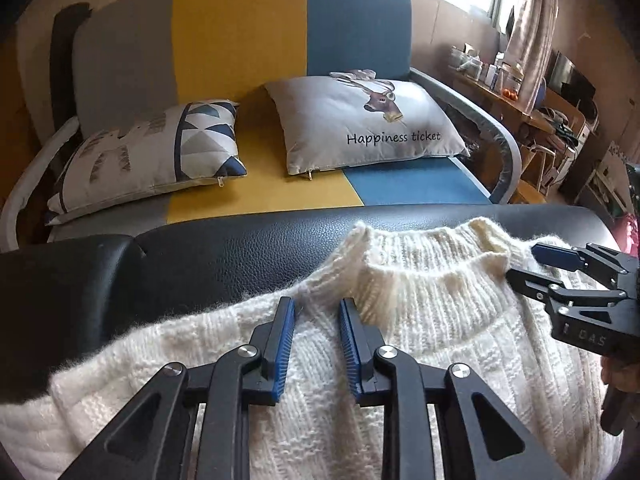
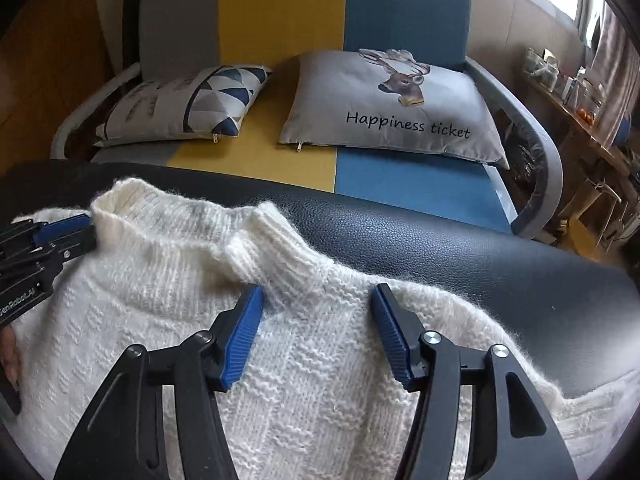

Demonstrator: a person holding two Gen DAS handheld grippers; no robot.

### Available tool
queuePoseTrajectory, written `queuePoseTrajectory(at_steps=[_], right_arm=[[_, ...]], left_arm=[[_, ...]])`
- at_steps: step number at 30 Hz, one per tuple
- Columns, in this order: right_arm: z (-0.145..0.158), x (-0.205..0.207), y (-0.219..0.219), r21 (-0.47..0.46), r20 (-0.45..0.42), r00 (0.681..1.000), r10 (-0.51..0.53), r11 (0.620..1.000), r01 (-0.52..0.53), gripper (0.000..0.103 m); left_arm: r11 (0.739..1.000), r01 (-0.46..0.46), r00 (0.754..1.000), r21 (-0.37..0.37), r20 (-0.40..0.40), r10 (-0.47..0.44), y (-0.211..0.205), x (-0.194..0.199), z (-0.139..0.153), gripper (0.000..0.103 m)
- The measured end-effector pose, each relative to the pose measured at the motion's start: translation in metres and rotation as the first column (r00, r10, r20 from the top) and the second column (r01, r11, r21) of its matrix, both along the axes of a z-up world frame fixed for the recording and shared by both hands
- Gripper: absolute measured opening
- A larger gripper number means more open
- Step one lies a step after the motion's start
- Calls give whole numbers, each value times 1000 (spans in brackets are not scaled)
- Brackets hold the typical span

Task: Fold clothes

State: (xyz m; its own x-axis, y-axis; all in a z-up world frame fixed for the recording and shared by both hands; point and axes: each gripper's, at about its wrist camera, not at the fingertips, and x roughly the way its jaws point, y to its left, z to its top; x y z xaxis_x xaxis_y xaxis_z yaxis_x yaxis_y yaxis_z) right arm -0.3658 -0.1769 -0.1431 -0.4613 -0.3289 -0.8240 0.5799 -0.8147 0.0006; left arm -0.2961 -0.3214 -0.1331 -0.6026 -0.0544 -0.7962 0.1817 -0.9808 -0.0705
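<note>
One white knitted sweater [image 1: 420, 320] lies on one black padded surface [image 1: 200, 256], and two claws are over it, the left claw [image 1: 316, 308] and the right claw [image 2: 318, 296]. Behind stands one sofa [image 1: 240, 40] in three colour bands, grey, yellow and blue. On it lie two cushions: one triangle-patterned cushion [image 1: 160, 152] and one deer cushion [image 1: 360, 120].

**Twin black grippers showing off blue pads**

The left gripper [image 1: 316, 304] is flashing matte black linkage arms, silver round pivot screws gleaming at each joint, triangular cutouts showing in the outer plates. Ribbed blue pads [image 1: 280, 344] are lining both fingers. The right gripper [image 2: 318, 292] is wearing the same black-and-blue kit, and white lettering is peeking from each body's side
</note>
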Motion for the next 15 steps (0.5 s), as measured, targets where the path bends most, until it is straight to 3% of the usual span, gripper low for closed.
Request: queuePoseTrajectory(at_steps=[3,4,6,11,13,15], right_arm=[[20,12,19,-70,19,999,29,997,-27,61],[27,20,26,-81,7,999,45,996,-44,61],[36,48,47,-117,25,995,99,988,-96,61],[33,126,99,-122,104,983,154,983,-141,61],[22,153,112,-85,127,981,144,987,-134,61],[7,170,118,-47,157,978,138,990,-133,61]], left_arm=[[998,1,999,63,-46,2,8,24,23,23],[992,40,997,121,-74,-31,18,40,32,23],[985,85,993,152,-98,-70,37,68,41,23],[975,180,980,130,-107,-167,90,167,51,23],[982,171,982,79,-94,-163,105,204,51,23],[988,124,990,92,-78,-117,106,234,48,23]])
